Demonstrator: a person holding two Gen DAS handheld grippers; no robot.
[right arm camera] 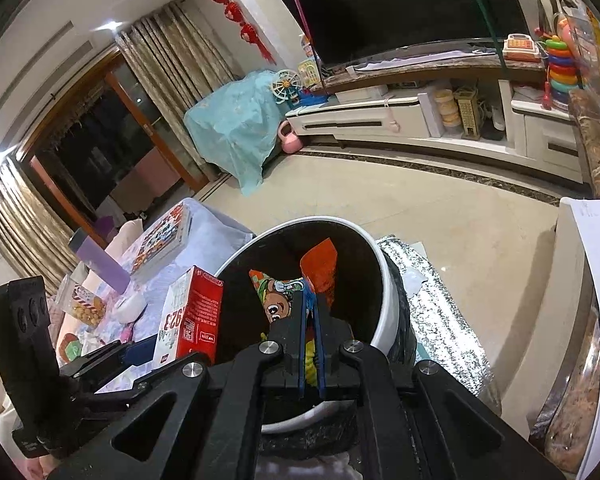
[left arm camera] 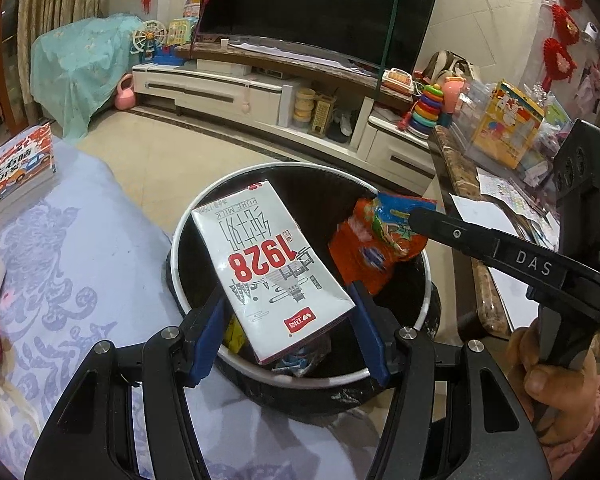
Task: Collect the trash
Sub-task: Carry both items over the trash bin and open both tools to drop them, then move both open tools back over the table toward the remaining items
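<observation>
Now: left claw (left arm camera: pixel 288 332) grips milk carton (left arm camera: pixel 268 264) | right claw (right arm camera: pixel 310 312) pinches wrapper (right arm camera: pixel 284 292) (over bin (left arm camera: pixel 426 280))

Our left gripper (left arm camera: pixel 290 320) and right gripper (right arm camera: pixel 310 312) are black frames with silver screws and blue pads (left arm camera: pixel 366 330); one finger reads "DAS".

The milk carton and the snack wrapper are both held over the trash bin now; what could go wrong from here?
1. The milk carton lies tilted across the rim of the trash bin. If the left hand-held gripper lets go here, it might catch on the rim or slide out onto the blue cloth.
2. The snack wrapper is light and crumpled; it may cling to the pads of the right hand-held gripper.
3. Both grippers crowd one opening and could bump.
</observation>
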